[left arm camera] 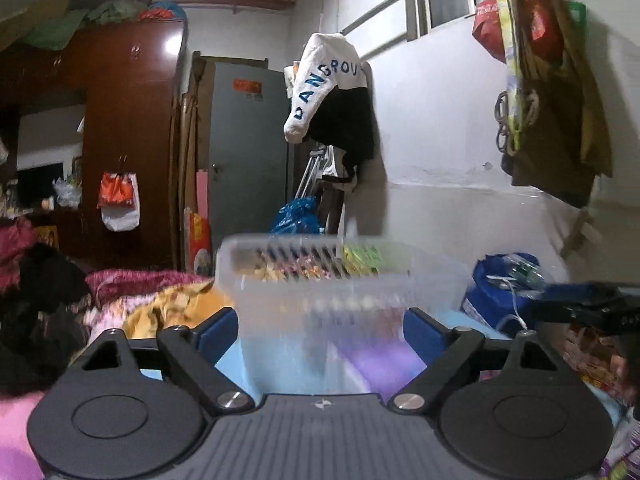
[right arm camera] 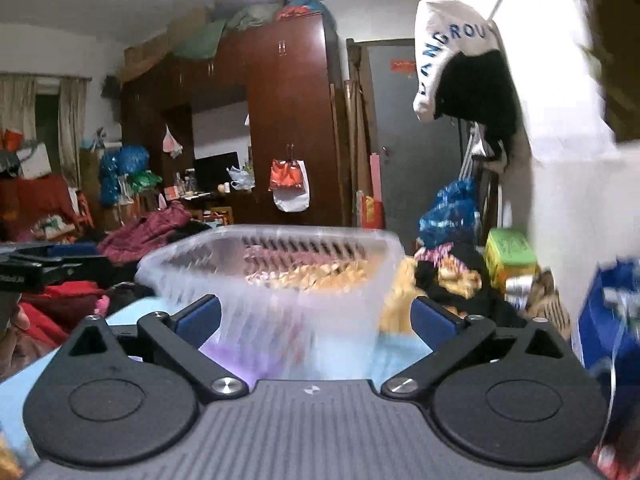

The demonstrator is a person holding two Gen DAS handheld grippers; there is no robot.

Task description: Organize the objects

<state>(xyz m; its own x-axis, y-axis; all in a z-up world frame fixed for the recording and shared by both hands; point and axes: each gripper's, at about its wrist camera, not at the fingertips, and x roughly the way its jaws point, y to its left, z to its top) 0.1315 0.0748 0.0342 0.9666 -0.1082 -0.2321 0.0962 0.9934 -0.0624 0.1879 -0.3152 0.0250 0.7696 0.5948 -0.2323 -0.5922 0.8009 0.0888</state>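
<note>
Both pairs of fingers gape apart, empty, with the clear basket (left arm camera: pixel 316 276) dead ahead.
It sits between my left gripper (left arm camera: pixel 320 330) and right gripper (right arm camera: pixel 316 320), equally near on the blue surface (right arm camera: pixel 400 354).

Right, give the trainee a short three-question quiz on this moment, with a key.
1. True or false: both grippers have their jaws spread wide.
2. What sits between the fingers of the left gripper and the right gripper?
A. a clear plastic basket
B. a metal pot
C. a folded towel
3. Fill in: the white garment hanging by the grey door bears ____ lettering.

Key: 1 true; 2 A; 3 blue. Whether the pads touch the basket is unclear, as it is motion-blurred.
</note>
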